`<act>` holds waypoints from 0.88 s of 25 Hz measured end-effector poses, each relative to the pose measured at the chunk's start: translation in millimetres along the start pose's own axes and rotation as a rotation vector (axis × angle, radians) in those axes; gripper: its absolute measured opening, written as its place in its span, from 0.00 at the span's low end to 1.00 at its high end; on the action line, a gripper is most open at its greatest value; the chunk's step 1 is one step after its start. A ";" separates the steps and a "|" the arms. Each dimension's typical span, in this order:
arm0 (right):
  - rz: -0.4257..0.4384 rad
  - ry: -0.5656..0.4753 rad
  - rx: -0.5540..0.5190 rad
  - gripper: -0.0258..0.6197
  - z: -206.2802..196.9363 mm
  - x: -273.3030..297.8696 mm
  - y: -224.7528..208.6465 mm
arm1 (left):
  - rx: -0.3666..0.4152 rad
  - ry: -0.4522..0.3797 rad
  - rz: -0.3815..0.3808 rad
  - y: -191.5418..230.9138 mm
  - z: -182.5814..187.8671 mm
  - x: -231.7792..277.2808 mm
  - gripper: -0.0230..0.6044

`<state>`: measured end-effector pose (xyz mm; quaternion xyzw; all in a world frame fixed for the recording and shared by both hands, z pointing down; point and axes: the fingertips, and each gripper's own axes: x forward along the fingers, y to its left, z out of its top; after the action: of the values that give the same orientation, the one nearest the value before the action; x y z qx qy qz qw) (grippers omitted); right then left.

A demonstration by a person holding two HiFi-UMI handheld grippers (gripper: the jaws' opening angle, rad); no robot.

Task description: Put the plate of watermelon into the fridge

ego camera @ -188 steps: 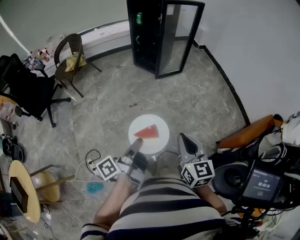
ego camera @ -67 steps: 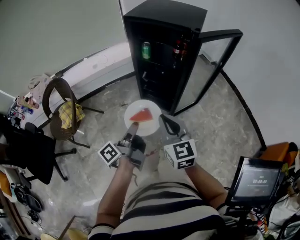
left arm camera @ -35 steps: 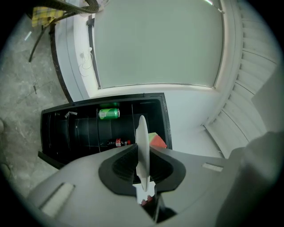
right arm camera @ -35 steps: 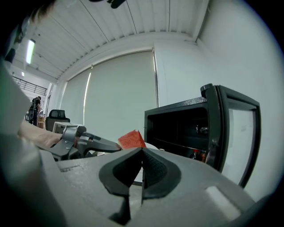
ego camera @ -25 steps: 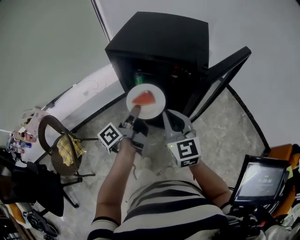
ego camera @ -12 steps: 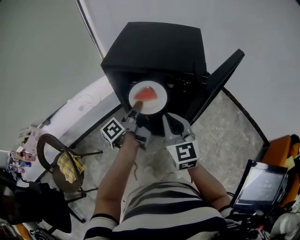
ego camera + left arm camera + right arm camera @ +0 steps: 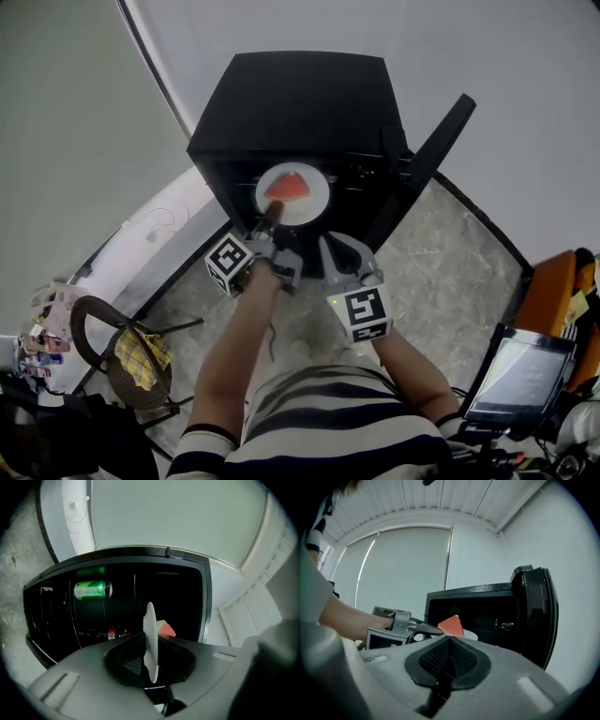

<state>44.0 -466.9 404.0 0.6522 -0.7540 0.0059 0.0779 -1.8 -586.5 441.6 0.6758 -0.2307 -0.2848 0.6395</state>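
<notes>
**Watermelon plate hovering at the fridge mouth**

The left gripper [image 7: 271,216] is pinching the near rim of the white plate [image 7: 307,199]. Its jaws are standing almost together, with only that thin rim between the pads. It is holding the plate out level at 12 o'clock from the person. The 1 wedge of watermelon [image 7: 287,187] is lying on the plate, red flesh up.

The black fridge [image 7: 300,103] is standing dead ahead, and its door [image 7: 436,150] is swinging wide out toward 2 o'clock. The plate is sitting right at the open front, over the dark opening. Whether its far edge is crossing the threshold, I cannot tell.

Looking along the left jaws, a green can [image 7: 92,589] is showing in the dark interior at 10 o'clock of the plate. A red-labelled bottle [image 7: 112,632] is showing at 9 o'clock, too small to read.

The right gripper [image 7: 336,251] is hanging at 5 o'clock of the plate, clear of it. Its 2 jaws are pressing flat against each other and gripping nothing.

Back at 8 o'clock of the person, a chair [image 7: 120,375] is carrying a yellow cloth [image 7: 141,354] on its seat.
</notes>
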 end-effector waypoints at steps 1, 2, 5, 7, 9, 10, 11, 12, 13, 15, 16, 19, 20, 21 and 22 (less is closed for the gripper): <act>-0.002 0.003 0.001 0.04 -1.1 1.9 -0.2 | -0.002 0.002 0.003 2.1 0.4 2.8 0.08; -0.004 0.006 0.000 0.04 -2.0 3.8 -0.2 | -0.004 0.005 0.007 4.0 0.6 5.4 0.08; -0.008 0.015 -0.007 0.04 -3.8 8.5 2.4 | -0.020 0.009 0.014 7.7 1.8 10.9 0.08; -0.007 0.019 -0.011 0.04 -5.3 11.8 4.6 | -0.028 0.010 0.015 9.4 4.1 13.9 0.08; -0.005 0.020 -0.014 0.04 -6.5 15.5 5.9 | -0.025 0.010 0.014 10.2 7.0 17.7 0.08; -0.004 0.021 -0.014 0.04 -7.2 17.1 6.6 | -0.023 0.011 0.016 10.5 8.3 19.3 0.08; -0.004 0.023 -0.015 0.04 -8.2 18.4 7.4 | -0.021 0.013 0.019 11.1 9.2 20.5 0.08; -0.004 0.024 -0.015 0.04 -9.3 19.6 8.5 | -0.019 0.015 0.022 11.7 9.8 21.4 0.08; -0.001 0.025 -0.017 0.04 -10.5 21.0 9.8 | -0.018 0.018 0.025 12.4 10.2 22.2 0.09; 0.007 0.028 -0.026 0.04 -12.2 24.8 12.4 | -0.020 0.022 0.028 13.2 10.9 24.0 0.09; 0.012 0.030 -0.031 0.04 -12.5 27.3 13.5 | -0.023 0.023 0.028 13.4 11.5 25.3 0.09; 0.034 0.039 -0.044 0.04 -14.3 37.0 17.0 | -0.026 0.027 0.027 14.5 13.9 30.0 0.09; 0.044 0.043 -0.047 0.04 -15.7 41.0 18.3 | -0.025 0.031 0.027 14.9 14.7 31.5 0.09; 0.056 0.049 -0.051 0.04 -17.2 45.3 19.5 | -0.022 0.036 0.029 15.3 15.5 33.1 0.09; 0.068 0.055 -0.054 0.04 -18.5 49.8 20.3 | -0.019 0.042 0.031 15.6 16.3 34.7 0.09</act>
<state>19.2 -510.8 430.4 0.6234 -0.7733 0.0062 0.1158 13.4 -623.1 453.7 0.6718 -0.2252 -0.2627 0.6549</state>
